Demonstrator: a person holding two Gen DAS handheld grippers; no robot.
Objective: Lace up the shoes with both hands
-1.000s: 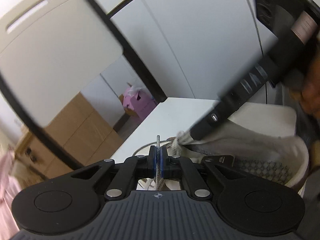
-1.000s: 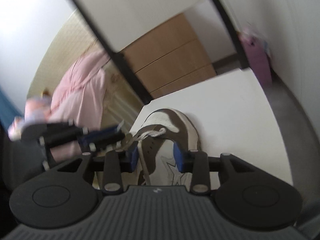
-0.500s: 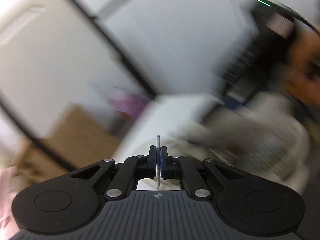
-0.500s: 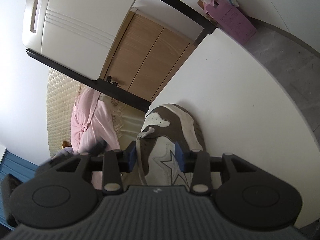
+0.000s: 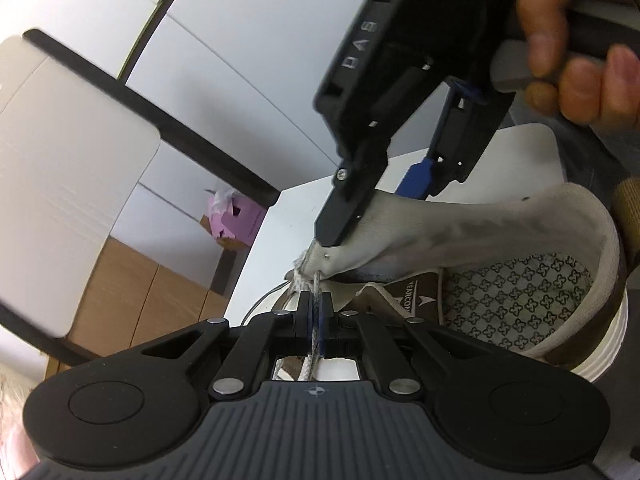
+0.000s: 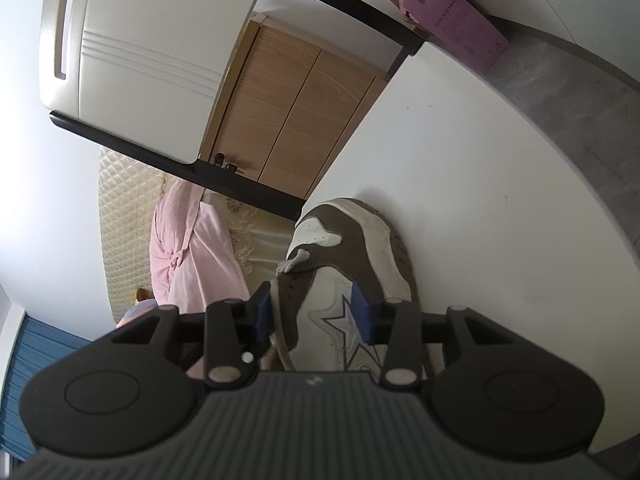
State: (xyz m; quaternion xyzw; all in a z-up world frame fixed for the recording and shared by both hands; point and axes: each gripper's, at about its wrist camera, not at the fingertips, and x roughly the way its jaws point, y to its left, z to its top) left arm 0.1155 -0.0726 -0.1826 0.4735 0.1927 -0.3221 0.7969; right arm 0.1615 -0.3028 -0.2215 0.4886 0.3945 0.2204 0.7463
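White table carrying brown-and-white sneaker, toe toward far edge, near the table's left side in right wrist view. White cabinet door and wooden panels beyond; pink box at far corner, pink cloth off left edge of table.

Sneaker seen from heel end in left wrist view: patterned insole exposed, tongue pulled up.

Right gripper: blue pads apart, straddling the sneaker's upper near the star patch. Pad contact with upper not resolvable from either view. Same gripper seen from the left camera, one black finger tip resting at tongue's top edge; bare hand on its handle.

Left gripper: jaws closed, pinching grey lace. Lace running from pads up to frayed end at tongue tip.
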